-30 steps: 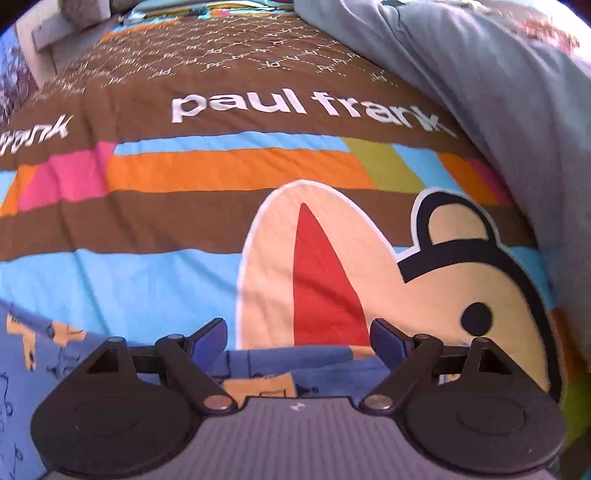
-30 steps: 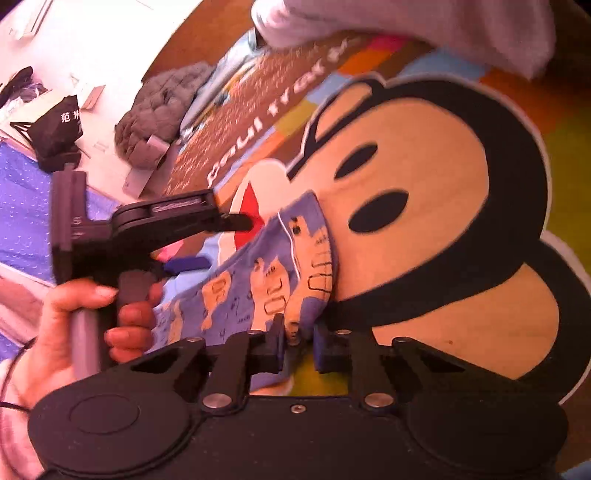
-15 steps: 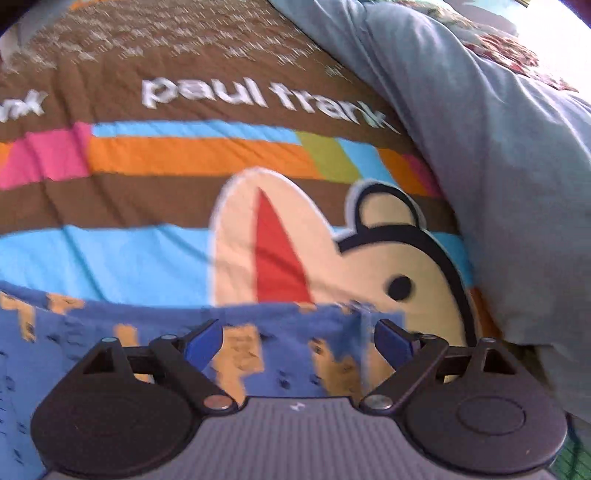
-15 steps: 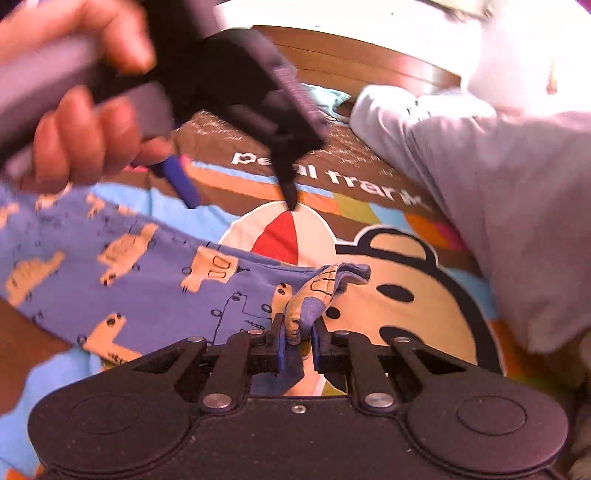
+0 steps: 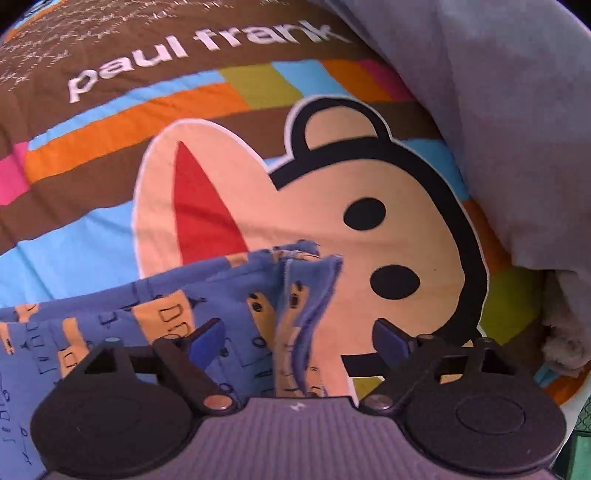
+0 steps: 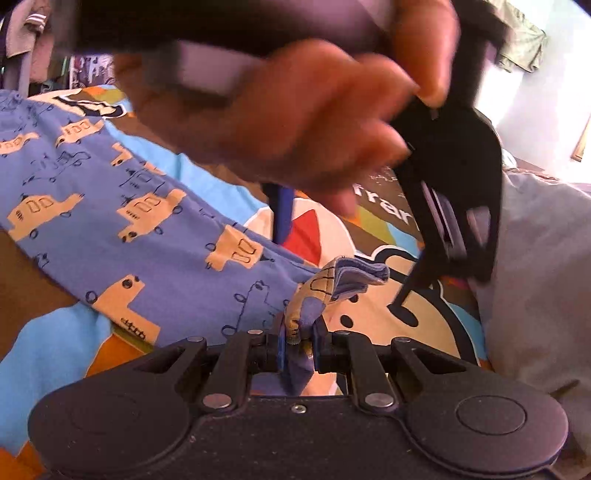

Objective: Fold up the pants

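Observation:
The blue pants [image 6: 110, 221] with tan vehicle prints lie on a colourful monkey-print bedspread [image 5: 369, 236]. My right gripper [image 6: 297, 345] is shut on the bunched hem of a pant leg [image 6: 314, 295], lifted slightly. My left gripper [image 5: 299, 338] is open, its blue fingers either side of the same bunched hem [image 5: 295, 288] in the left wrist view. In the right wrist view the left gripper and the hand holding it [image 6: 295, 122] hover just above and beyond the hem.
A grey duvet [image 5: 517, 110] is heaped along the right side of the bed; it also shows in the right wrist view [image 6: 535, 258]. Clothes hang at the far left [image 6: 26, 33].
My left gripper has moved right and down until the pant hem sits between its open fingers. My right gripper keeps hold of the hem and has swung the leg across the bed.

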